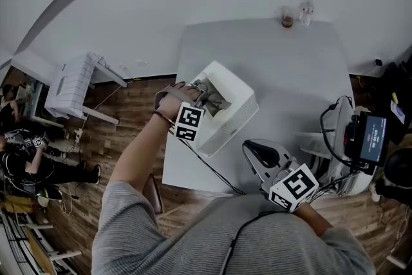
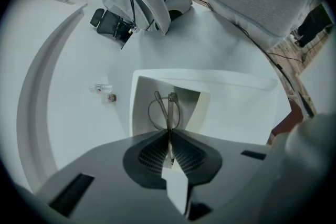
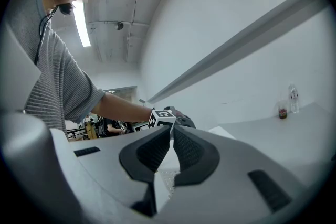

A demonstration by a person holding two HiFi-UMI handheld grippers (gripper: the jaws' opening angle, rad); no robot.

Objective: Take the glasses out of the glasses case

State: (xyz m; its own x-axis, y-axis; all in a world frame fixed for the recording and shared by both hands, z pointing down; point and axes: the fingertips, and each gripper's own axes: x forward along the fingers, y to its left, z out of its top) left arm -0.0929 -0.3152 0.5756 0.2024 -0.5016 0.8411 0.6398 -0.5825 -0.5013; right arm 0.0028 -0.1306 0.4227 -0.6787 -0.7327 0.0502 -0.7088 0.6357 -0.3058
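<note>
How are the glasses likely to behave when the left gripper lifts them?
The glasses have a thin wire frame, so probably light and easily bent. The left gripper pinches only a narrow part, so they may swing or slip.

Your views bend hard into dark, rounded fisheye edges; a ceiling strip light washes the white surface evenly, with faint shadows.
</note>
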